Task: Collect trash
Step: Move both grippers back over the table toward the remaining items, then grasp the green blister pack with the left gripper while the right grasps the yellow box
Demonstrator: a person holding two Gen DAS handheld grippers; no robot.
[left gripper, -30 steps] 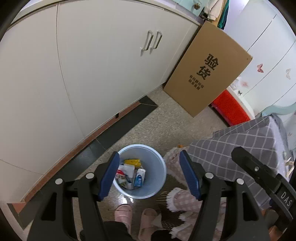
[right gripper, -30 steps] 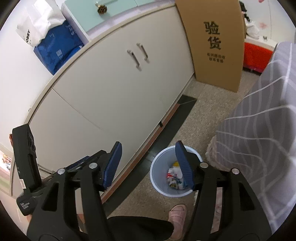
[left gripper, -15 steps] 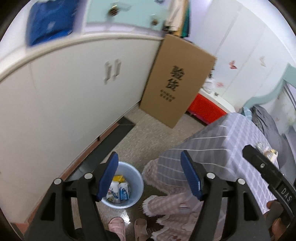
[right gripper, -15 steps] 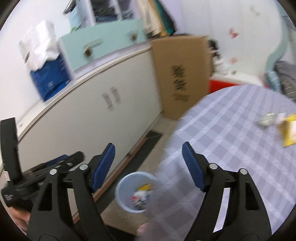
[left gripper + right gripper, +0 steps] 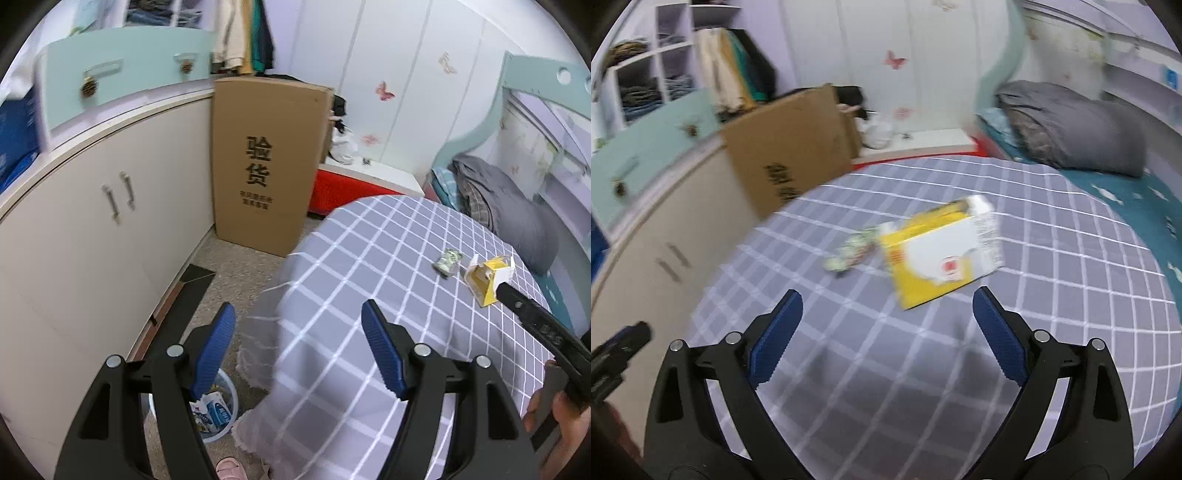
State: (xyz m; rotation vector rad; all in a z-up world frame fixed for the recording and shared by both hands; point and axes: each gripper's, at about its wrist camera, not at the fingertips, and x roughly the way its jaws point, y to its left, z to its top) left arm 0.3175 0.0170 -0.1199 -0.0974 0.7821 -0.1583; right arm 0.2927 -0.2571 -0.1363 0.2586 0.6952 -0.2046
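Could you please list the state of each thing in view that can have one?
left hand-held gripper: open, empty
right hand-held gripper: open, empty
yellow carton: lying on the tablecloth, one end torn open
crumpled wrapper: lying beside the carton
trash bin: on the floor, holding trash
cabinet doors: shut
cardboard box: upright against the cabinet

The black left gripper with blue pads (image 5: 298,343) is held wide open, empty. The matching black right gripper (image 5: 887,325) is likewise spread, nothing clasped.

One yellow carton (image 5: 942,254), one crumpled wrapper (image 5: 851,251)
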